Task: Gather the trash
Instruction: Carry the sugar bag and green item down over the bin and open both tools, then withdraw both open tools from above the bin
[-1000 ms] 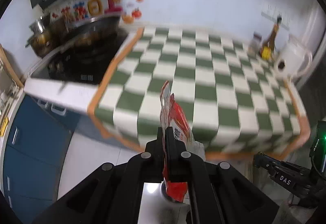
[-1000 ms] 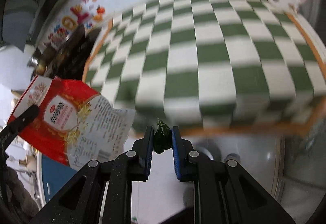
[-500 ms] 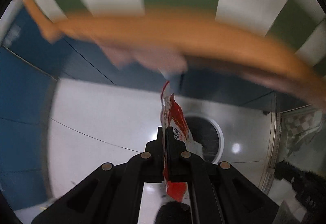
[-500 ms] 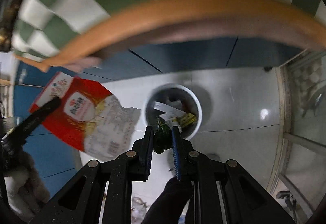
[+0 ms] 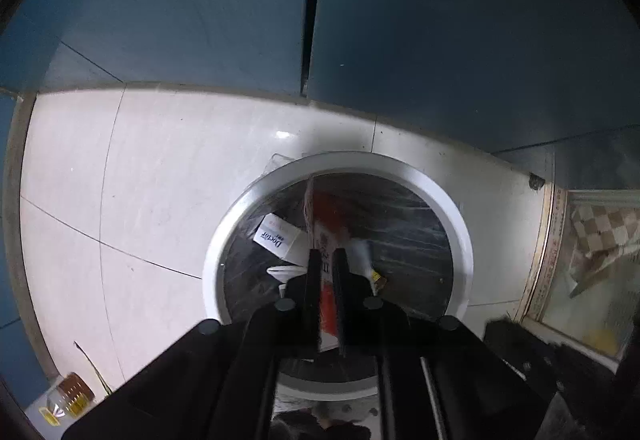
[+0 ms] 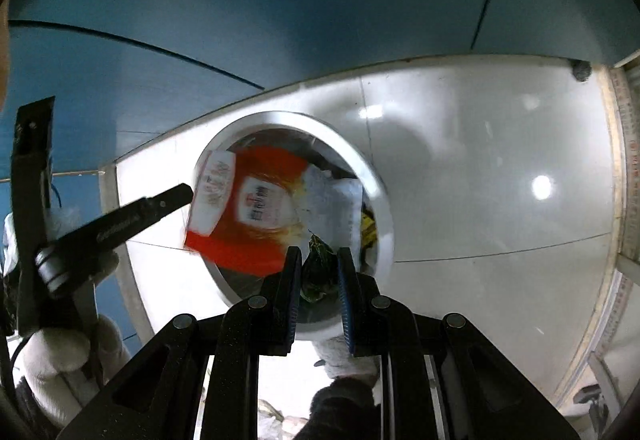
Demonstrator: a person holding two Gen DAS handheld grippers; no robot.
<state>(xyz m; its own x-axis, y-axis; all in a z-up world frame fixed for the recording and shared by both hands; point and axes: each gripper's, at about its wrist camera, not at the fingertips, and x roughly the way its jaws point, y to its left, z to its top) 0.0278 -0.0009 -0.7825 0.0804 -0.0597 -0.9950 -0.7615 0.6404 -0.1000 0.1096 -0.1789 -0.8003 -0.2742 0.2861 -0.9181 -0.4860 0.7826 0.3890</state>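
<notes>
A round white-rimmed trash bin (image 5: 224, 224) with a black liner stands on the floor right below both grippers. My left gripper (image 5: 327, 254) points straight down over it. Its jaws are opening, with the red and white snack packet (image 5: 324, 216) still between them and hanging into the bin. In the right wrist view the packet (image 6: 256, 208) is blurred over the bin (image 6: 376, 176), just off the left gripper's fingertips (image 6: 176, 196). My right gripper (image 6: 319, 254) is shut on a crumpled green wrapper (image 6: 318, 272) above the bin's near rim.
Blue cabinet doors (image 5: 160, 0) rise behind the bin. White floor tiles (image 5: 120, 200) surround it. Inside the bin lie a white "Doctor" box (image 5: 276, 238) and a yellow scrap (image 6: 368, 228). A small amber jar (image 5: 72, 396) sits at the lower left. A white-gloved hand (image 6: 52, 356) holds the left gripper.
Both grippers dropped from above the checkered counter down to just over the bin. The left jaws have parted around the red packet, which is slipping down. The right still grips the green wrapper.
</notes>
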